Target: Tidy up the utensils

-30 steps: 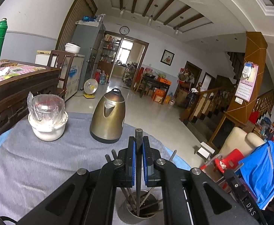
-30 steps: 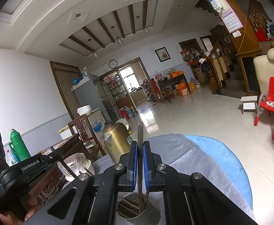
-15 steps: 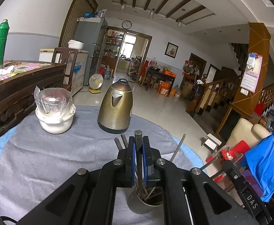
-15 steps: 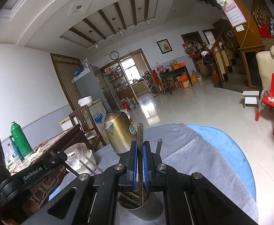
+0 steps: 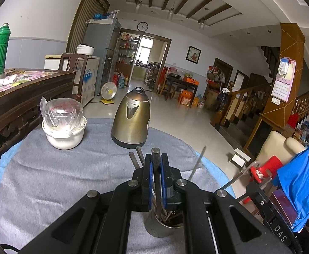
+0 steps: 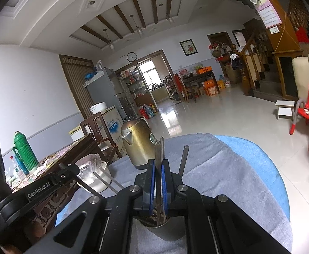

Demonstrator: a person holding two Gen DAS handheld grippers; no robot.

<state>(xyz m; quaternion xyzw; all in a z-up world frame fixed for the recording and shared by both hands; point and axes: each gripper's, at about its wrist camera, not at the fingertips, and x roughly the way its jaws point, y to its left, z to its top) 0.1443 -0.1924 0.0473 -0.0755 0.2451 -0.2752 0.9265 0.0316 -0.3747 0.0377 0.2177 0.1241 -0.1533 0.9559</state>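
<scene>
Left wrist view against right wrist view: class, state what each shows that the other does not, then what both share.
Only the left wrist view shows the blue cloth draped at the right edge. Only the right wrist view shows the left gripper's body from outside. Both share the metal cup of utensils, the brass kettle, the white pot, the grey table cover, and a gripper shut on an upright utensil handle: the right gripper likewise.

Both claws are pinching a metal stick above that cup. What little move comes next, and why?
Probably lower both a little and let go: the left claw and right claw each clamp a utensil whose lower end already sits inside the metal cup, with others.
</scene>
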